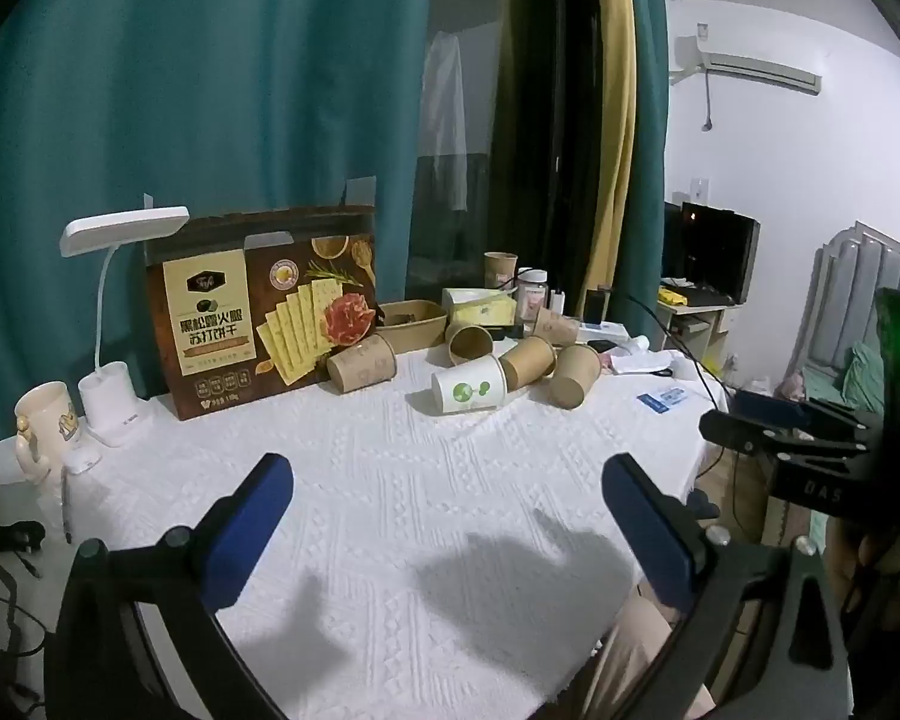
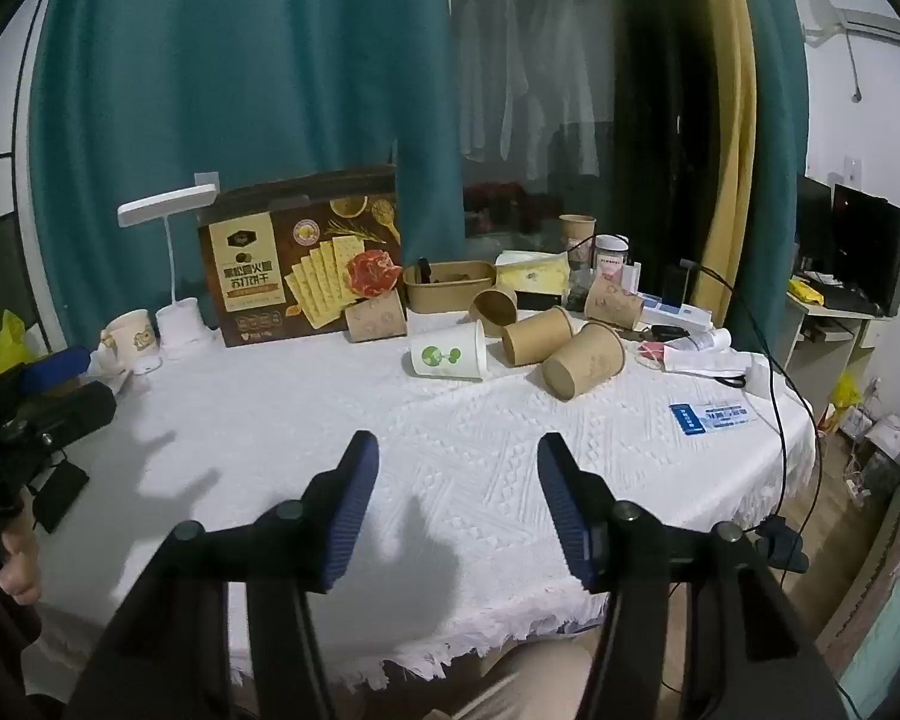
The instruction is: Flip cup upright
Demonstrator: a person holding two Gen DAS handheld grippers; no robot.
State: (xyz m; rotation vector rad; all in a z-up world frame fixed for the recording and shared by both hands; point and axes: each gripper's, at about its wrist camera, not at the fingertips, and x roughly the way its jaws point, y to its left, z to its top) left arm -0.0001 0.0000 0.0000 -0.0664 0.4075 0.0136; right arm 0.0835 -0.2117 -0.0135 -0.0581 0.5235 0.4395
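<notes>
Brown cups [image 2: 582,369] crowding white cup [image 2: 448,358], cracker box [image 2: 306,255] behind

both grippers [image 1: 447,510] [image 2: 457,492] apart, empty, tilted downward

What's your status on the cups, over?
Both tongs, left and right, open, empty, above the cloth. White cup and kraft cups on their sides, untouched. Path clear.

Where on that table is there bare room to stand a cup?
The white tablecloth is bare in front, between the tipped cups and the near edge. Behind them it is crowded: cracker box, lamp, mug, bowl, cables.
</notes>
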